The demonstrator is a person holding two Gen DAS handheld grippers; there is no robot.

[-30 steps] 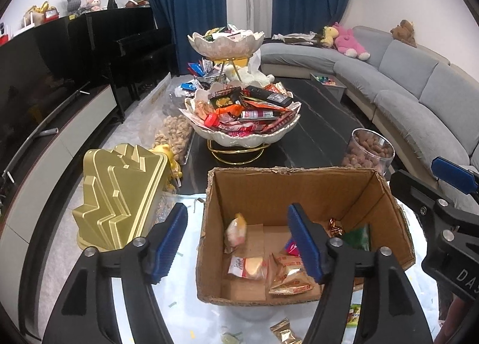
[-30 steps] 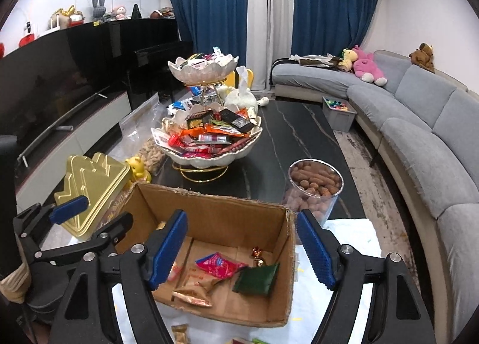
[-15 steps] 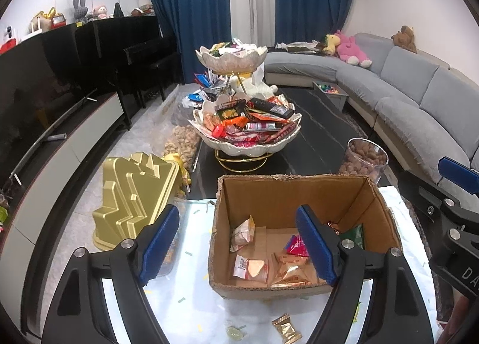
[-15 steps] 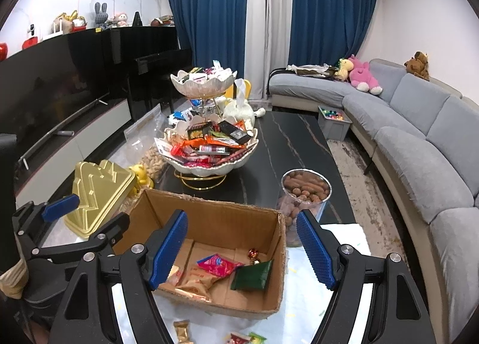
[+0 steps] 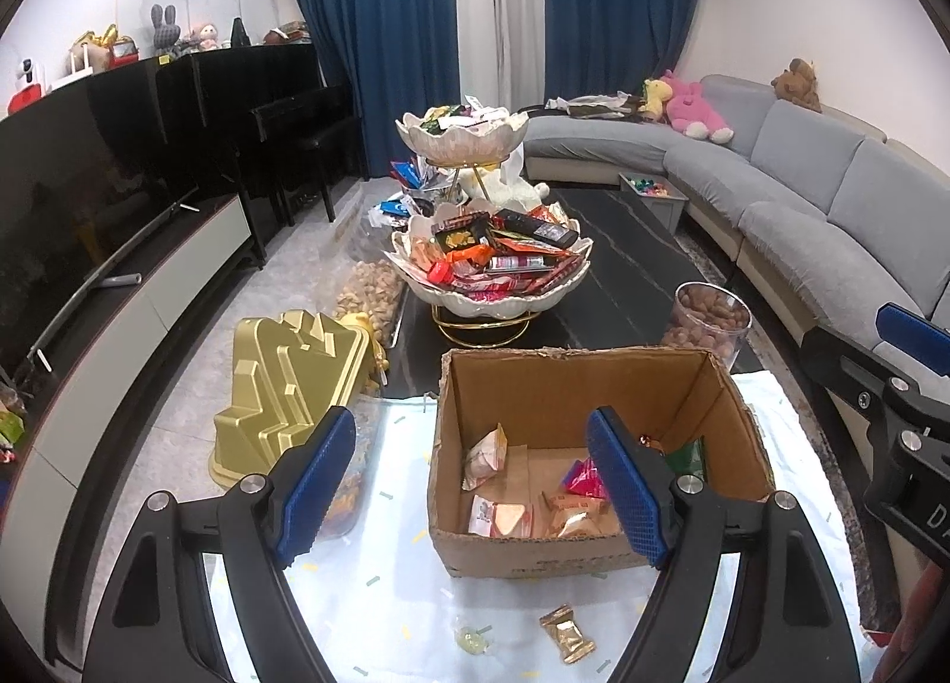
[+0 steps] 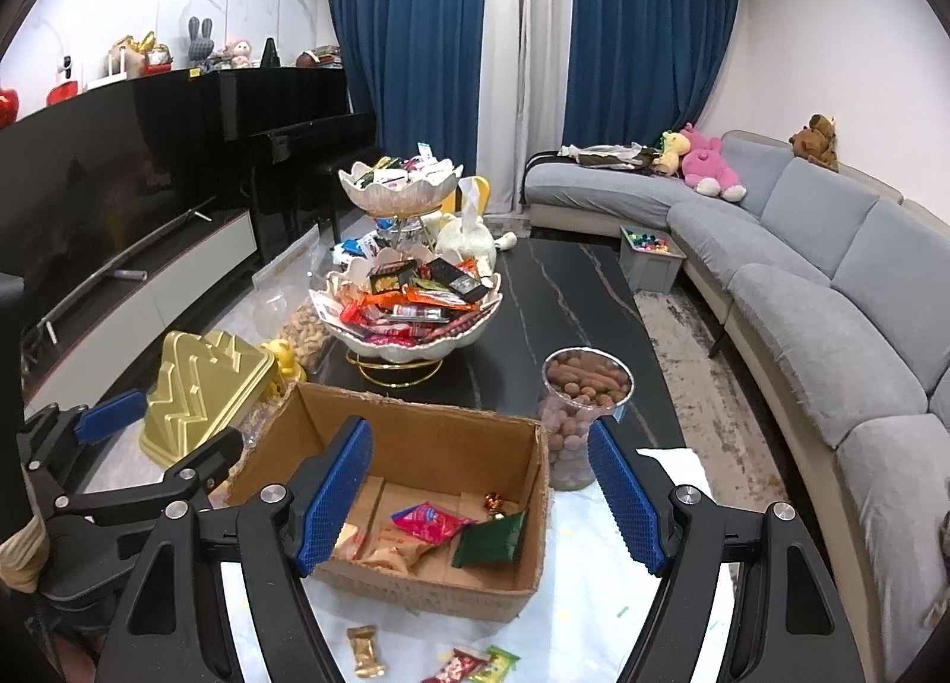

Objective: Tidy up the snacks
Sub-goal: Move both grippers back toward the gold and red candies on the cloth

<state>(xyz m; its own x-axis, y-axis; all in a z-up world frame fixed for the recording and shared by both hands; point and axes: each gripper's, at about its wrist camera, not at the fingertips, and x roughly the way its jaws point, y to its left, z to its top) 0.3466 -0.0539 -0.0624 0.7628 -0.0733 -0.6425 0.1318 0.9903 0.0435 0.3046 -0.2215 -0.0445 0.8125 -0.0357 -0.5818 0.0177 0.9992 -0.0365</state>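
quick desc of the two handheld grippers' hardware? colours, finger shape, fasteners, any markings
Both match. The left gripper and right gripper have matte black angular plastic arms with triangular cut-outs and silver round screw heads at the joints. Each finger carries a long flat blue pad with a fine grid texture. White lettering, cut off by the frame edge, shows on the right gripper's body in the left view. No cables visible.

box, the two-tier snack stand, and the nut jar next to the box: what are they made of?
Box: plain brown corrugated cardboard, matte, with ragged torn top edges. Two-tier snack stand: bowls look like glazed white ceramic, glossy and scalloped, possibly plastic; the frame is shiny gold, likely metal. Nut jar: clear wall showing the nuts inside, so glass or plastic; cannot tell which.
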